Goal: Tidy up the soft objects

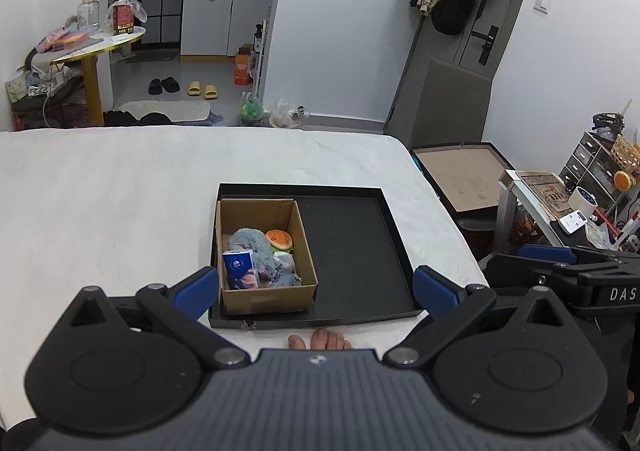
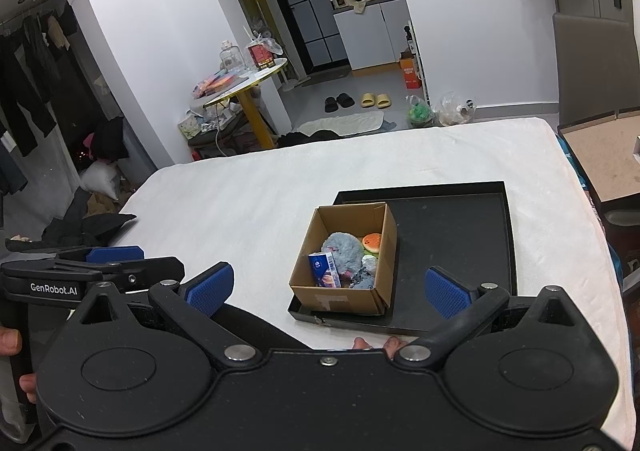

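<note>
Through the left wrist camera, my left hand-held gripper (image 1: 316,289) is spread wide and holds nothing. Past it, a cardboard box (image 1: 264,297) sits in the left part of a black tray (image 1: 360,251) on the white bed (image 1: 100,191). Inside the box lie a grey plush (image 1: 252,241), a burger toy (image 1: 279,240) and a blue tissue pack (image 1: 239,269).

Through the right wrist camera, my right hand-held gripper (image 2: 328,289) is equally wide apart and empty, well short of the cardboard box (image 2: 340,297).
</note>
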`<state>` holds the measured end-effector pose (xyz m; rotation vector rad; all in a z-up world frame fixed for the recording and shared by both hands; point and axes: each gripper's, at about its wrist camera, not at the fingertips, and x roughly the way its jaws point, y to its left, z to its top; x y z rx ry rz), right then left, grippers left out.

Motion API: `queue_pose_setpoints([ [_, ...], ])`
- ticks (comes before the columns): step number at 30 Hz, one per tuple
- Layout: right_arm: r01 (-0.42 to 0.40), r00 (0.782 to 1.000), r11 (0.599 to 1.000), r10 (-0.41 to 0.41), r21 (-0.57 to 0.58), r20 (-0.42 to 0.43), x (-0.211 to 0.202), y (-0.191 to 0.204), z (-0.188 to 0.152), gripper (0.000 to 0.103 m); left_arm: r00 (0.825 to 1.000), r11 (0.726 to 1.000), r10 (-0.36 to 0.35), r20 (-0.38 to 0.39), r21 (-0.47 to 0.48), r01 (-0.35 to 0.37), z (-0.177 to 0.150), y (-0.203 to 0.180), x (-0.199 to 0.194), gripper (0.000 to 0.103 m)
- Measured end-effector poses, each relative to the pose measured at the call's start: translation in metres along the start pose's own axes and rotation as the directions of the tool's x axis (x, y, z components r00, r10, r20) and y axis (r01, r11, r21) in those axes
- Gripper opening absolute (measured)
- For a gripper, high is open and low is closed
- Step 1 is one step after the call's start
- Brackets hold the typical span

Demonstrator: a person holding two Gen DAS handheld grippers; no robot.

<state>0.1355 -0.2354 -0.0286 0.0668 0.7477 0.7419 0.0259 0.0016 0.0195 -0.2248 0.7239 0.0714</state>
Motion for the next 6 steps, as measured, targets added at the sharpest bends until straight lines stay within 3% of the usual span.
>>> queue_pose_setpoints([
  [6, -0.005, 1.0, 1.0, 0.005, 0.005, 0.002, -0.0003, 0.0027, -0.0005, 0.103, 0.999, 1.0, 0.014, 0.029, 0.026, -0.015, 0.0001, -0.0018, -0.0035, 0.102],
])
